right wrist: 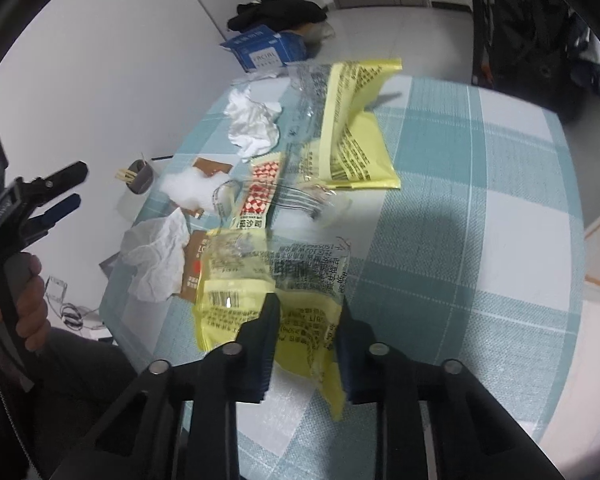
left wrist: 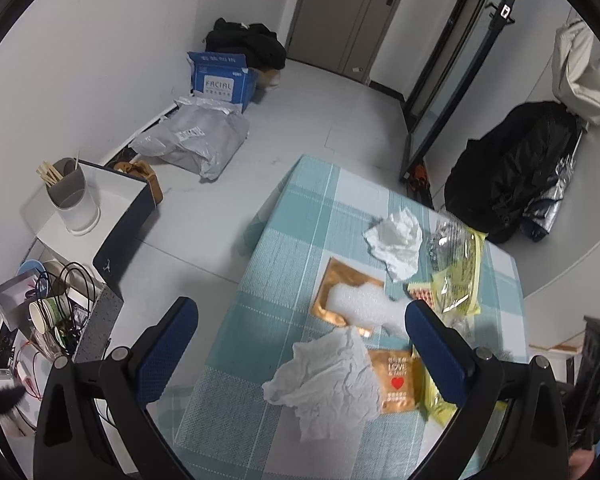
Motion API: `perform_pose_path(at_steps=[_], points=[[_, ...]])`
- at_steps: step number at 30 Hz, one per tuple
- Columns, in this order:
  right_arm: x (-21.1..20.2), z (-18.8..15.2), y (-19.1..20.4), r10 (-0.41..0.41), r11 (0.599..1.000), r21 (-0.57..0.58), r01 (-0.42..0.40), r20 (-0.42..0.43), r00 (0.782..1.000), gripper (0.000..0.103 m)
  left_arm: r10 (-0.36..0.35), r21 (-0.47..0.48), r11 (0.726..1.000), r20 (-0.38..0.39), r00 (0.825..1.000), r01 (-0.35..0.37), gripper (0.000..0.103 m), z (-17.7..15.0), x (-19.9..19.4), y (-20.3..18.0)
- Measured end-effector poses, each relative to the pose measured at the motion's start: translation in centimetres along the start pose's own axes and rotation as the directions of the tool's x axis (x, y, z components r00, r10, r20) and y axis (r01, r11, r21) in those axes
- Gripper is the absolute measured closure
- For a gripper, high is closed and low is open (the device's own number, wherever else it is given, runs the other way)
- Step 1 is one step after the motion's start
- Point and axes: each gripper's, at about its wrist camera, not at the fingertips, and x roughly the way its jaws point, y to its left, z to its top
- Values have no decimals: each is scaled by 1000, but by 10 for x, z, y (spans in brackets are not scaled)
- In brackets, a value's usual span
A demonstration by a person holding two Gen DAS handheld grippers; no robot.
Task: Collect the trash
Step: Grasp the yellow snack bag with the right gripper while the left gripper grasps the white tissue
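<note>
While the right gripper (right wrist: 306,344) is clamped on the near yellow-and-clear plastic wrapper (right wrist: 260,280) lying on the teal checked counter (right wrist: 480,240), the left gripper (left wrist: 300,336) is held wide apart above a crumpled white tissue (left wrist: 324,380).

Even indoor light, heavy fisheye warp, black vignette corners.
Your right view is softly blurred; dark shadow falls on the tablecloth (right wrist: 480,240); left view sharp.
</note>
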Motion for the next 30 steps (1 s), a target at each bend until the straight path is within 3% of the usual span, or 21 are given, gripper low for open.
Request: perform_pose_path(at_steps=[6, 17, 22, 27, 30], points=[[-16, -2, 5, 26, 999, -28, -24, 57, 998, 95, 2, 15, 1000, -50, 999, -1, 2, -6, 6, 0], [-50, -11, 13, 53, 997, -63, -44, 159, 986, 97, -20, 76, 997, -180, 984, 34, 2, -21, 31, -4], [-62, -14, 7, 64, 997, -53, -55, 182, 981, 97, -27, 196, 977, -284, 958, 86, 1, -32, 46, -15], [-70, -16, 7, 73, 996, -61, -61, 199, 977, 97, -25, 262, 958, -333, 942, 118, 1, -37, 48, -17], [-73, -18, 9, 79, 995, -72, -65, 207, 975, 97, 12, 361, 924, -356, 934, 126, 1, -45, 52, -28]])
